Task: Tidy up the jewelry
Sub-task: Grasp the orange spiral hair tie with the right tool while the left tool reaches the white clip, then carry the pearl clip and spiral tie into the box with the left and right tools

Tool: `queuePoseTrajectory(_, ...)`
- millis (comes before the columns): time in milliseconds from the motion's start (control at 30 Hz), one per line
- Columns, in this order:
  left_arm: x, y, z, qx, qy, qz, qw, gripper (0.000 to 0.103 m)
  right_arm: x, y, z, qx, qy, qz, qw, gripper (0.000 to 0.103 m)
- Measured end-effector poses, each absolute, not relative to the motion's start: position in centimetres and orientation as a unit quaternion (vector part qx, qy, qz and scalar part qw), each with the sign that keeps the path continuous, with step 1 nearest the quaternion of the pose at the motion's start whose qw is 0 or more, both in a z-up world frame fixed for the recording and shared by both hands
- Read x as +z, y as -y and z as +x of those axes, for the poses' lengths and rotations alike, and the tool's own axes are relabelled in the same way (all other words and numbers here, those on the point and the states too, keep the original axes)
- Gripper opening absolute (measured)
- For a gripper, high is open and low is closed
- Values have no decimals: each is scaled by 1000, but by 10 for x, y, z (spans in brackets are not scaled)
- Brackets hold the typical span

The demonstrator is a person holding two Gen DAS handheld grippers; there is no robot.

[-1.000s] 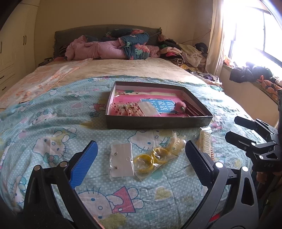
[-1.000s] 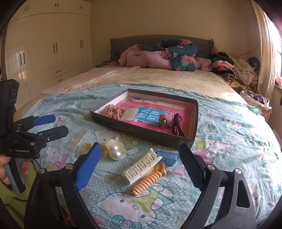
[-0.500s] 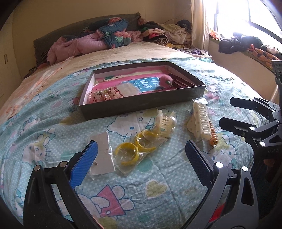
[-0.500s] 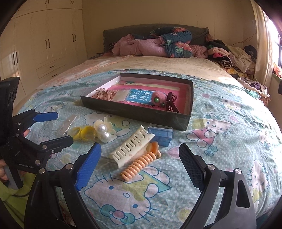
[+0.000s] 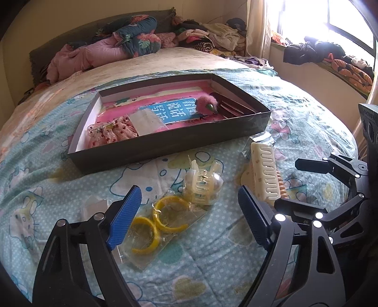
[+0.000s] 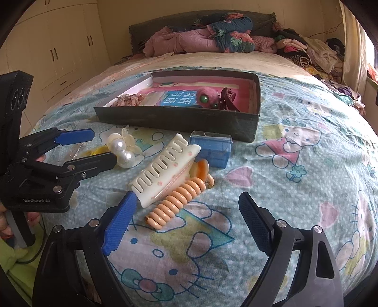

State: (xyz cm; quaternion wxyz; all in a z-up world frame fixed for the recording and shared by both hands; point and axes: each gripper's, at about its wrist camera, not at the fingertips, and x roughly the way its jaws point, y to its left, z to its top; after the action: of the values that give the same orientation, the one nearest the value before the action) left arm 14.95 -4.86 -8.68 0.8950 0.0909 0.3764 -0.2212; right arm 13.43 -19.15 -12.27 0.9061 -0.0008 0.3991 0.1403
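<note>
A bed (image 5: 70,189) with a cartoon-cat cover fills the room. Crumpled bedding (image 6: 200,35) lies against the dark headboard (image 6: 141,30). Cream wardrobes (image 6: 59,47) line one wall; a bright window (image 5: 319,14) with a clothes-strewn sill (image 5: 330,56) lights the other.

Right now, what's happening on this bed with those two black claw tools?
A person is sorting hair accessories and jewelry into a dark shallow box on the bed. Both tools are open and hold nothing. The left gripper hovers over a clear packet of yellow bangles, beside a pearl claw clip. The right gripper hovers by a cream claw clip lying on an orange spiral hair tie, with a small blue box beyond. A pink fuzzy ornament already lies in the box.
</note>
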Motion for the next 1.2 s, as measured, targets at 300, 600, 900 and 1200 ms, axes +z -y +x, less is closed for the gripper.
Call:
queuePoseTrajectory(300, -95, 58, 165, -230, -392, 89, 886, 52, -135, 186, 136, 140, -409, -16, 902, 63)
queuePoseTrajectory(600, -101, 66, 169, -238, -403, 88, 879, 33, -131, 202, 137, 116, -410, -12, 905, 24)
queuePoseTrajectory(900, -98, 75, 172, -252, -402, 81, 877, 31, -128, 217, 133, 104, -413, -19, 904, 22)
queuePoseTrajectory(1200, -98, 81, 170, -257, -401, 82, 875, 31, -132, 222, 119, 114, -417, -36, 901, 18)
